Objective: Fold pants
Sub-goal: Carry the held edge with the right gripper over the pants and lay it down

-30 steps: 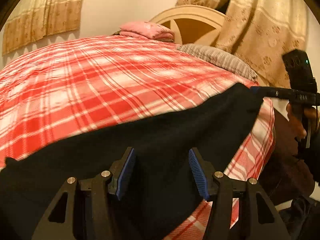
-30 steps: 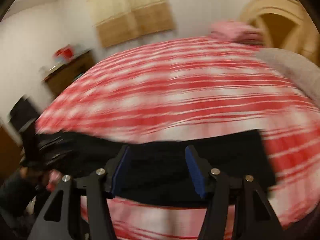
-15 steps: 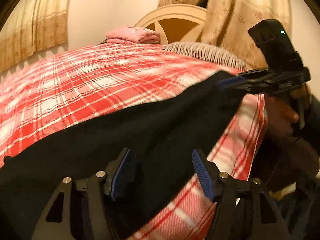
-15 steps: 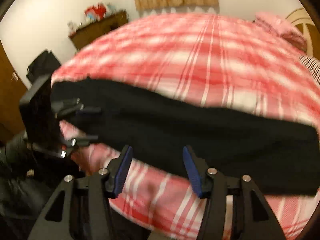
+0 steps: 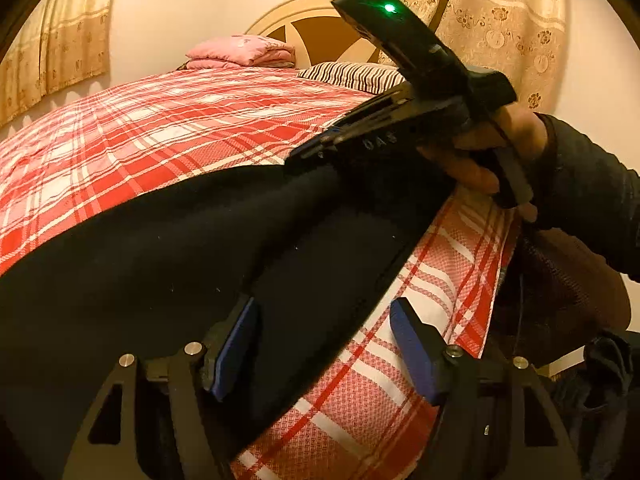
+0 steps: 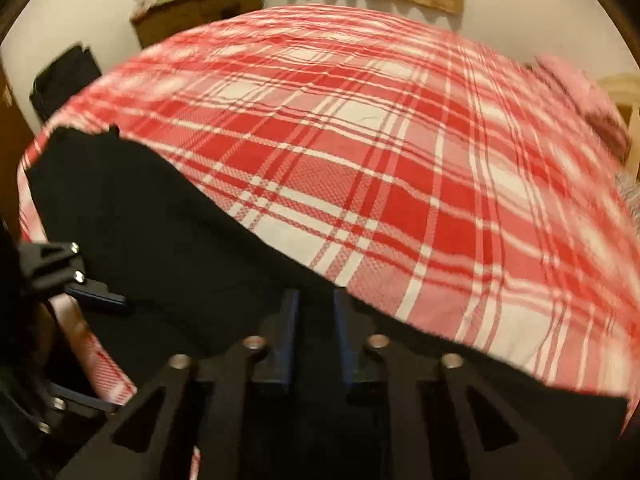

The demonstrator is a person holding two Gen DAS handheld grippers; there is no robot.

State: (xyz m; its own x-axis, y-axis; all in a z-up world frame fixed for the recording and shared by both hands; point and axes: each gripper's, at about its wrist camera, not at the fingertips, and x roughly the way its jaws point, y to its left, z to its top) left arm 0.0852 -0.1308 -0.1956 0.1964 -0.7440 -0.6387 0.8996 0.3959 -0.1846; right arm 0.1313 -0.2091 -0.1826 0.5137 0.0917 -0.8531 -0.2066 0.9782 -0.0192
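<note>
Gripping black soft-fabric pants [image 6: 168, 240], lower centre: right gripper [image 6: 316, 316] jaws nearly closed on limp edge; left gripper [image 5: 320, 344] jaws wide, empty. Take edges.

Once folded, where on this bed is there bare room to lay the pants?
The plaid bedspread is bare from the black pants' far edge up to the pink folded blanket and striped pillow. The near edge is crowded: pants, left gripper, right gripper.

pants [image 5: 168, 248] on bed [image 5: 160, 128], pillow [image 5: 352, 76] behind
</note>
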